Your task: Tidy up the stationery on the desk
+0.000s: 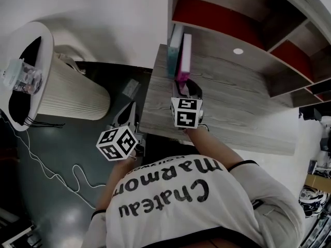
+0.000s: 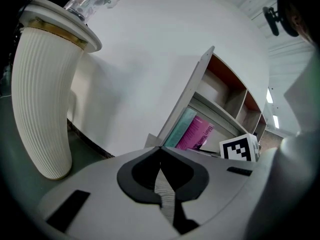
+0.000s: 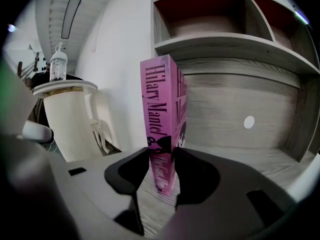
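Pink book [image 3: 161, 109] stands upright on desk [image 1: 243, 102] beside teal book [image 1: 173, 48], spine pinched by R gripper [image 3: 161, 156]. Risk: skewed release tips it, toppling 2 books off desk's left end. R arm reaches fwd over desk. L gripper [image 2: 161, 156]: jaws pressed together, empty, held off desk edge.
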`<state>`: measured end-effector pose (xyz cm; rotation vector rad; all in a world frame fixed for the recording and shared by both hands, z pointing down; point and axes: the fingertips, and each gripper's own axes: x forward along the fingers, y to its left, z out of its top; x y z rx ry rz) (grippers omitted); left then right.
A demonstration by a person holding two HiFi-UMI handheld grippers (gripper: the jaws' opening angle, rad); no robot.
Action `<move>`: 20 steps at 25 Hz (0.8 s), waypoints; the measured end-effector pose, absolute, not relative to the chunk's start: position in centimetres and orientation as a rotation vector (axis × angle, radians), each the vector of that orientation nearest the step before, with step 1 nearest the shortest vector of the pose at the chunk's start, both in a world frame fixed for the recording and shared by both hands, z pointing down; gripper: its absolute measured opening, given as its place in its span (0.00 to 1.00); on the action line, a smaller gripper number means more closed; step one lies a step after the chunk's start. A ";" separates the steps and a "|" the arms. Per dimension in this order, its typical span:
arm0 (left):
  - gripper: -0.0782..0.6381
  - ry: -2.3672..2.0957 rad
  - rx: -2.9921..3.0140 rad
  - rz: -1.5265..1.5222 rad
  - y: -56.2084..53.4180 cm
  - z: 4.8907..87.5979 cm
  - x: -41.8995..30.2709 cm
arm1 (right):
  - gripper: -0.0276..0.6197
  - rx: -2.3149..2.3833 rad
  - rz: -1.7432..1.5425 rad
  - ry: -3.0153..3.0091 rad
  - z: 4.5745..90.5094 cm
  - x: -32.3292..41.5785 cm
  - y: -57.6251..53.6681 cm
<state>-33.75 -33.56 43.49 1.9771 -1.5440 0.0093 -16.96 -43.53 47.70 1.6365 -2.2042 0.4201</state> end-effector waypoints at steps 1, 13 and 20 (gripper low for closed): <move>0.13 -1.547 1.973 0.009 -33.7 43.5 -33.8 | 0.31 1.631 0.420 -2.209 47.7 -17.1 -43.7; 0.13 -1.581 1.944 0.005 -34.7 43.7 -35.1 | 0.30 1.627 0.417 -2.224 47.7 -18.0 -45.7; 0.13 -1.585 1.941 -0.001 -35.4 43.6 -35.1 | 0.30 1.624 0.422 -2.216 47.8 -17.8 -46.6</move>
